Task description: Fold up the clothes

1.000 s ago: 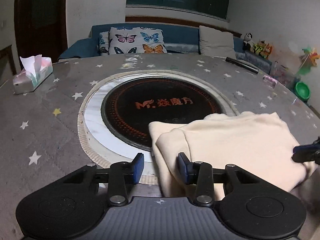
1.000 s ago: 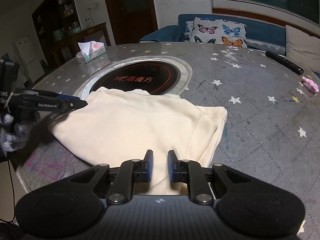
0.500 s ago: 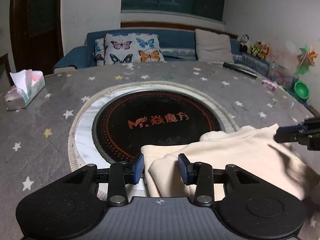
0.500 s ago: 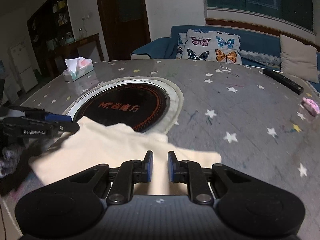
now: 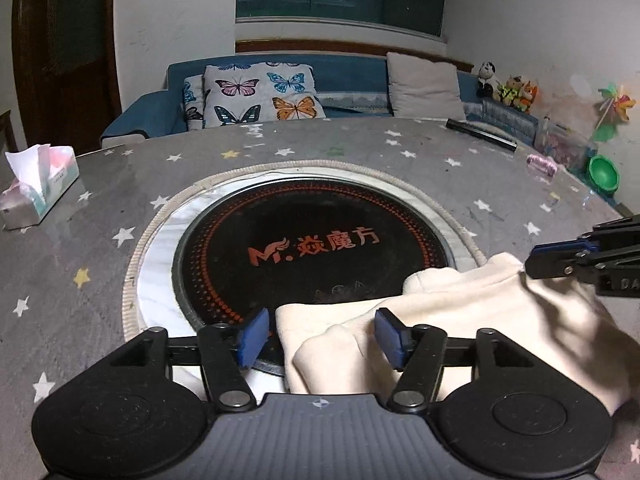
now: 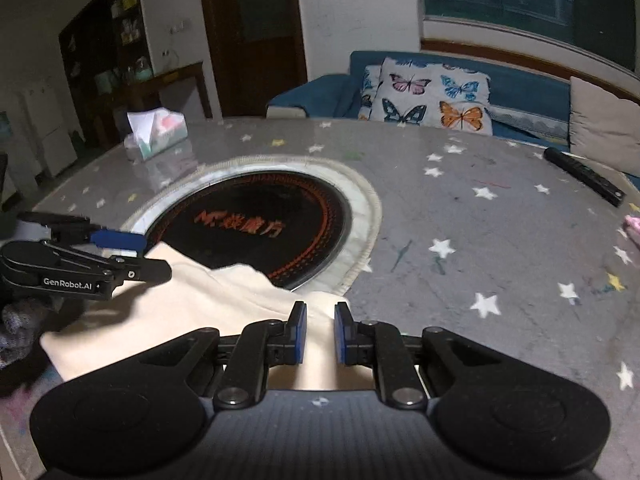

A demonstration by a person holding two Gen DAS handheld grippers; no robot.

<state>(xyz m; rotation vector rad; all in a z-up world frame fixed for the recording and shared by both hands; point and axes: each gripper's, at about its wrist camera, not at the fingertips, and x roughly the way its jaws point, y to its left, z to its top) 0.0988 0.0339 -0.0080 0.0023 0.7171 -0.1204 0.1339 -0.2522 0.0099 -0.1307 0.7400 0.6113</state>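
Observation:
A cream garment (image 5: 472, 320) lies folded on the grey star-patterned table, partly over the black round hotplate (image 5: 312, 248). My left gripper (image 5: 320, 334) is open, its jaws wide apart around the garment's near left corner. In the right wrist view the garment (image 6: 192, 312) lies at the lower left. My right gripper (image 6: 320, 330) has a narrow gap between its pads, with the garment's edge below them; I cannot tell whether it grips cloth. The left gripper's fingers (image 6: 120, 240) show at the garment's far left, and the right gripper's fingers (image 5: 560, 250) show at its right.
A tissue box (image 5: 36, 188) stands at the table's left edge. A black remote (image 6: 584, 176) and a pink wrapper (image 5: 540, 164) lie at the far right. A green bowl (image 5: 604, 174) sits beside the table. A blue sofa with butterfly cushions (image 5: 260, 94) is behind.
Both grippers pulled back toward the near table edge and rose slightly. The left gripper's jaws opened wider. The garment now looks smaller and further folded over than a second ago.

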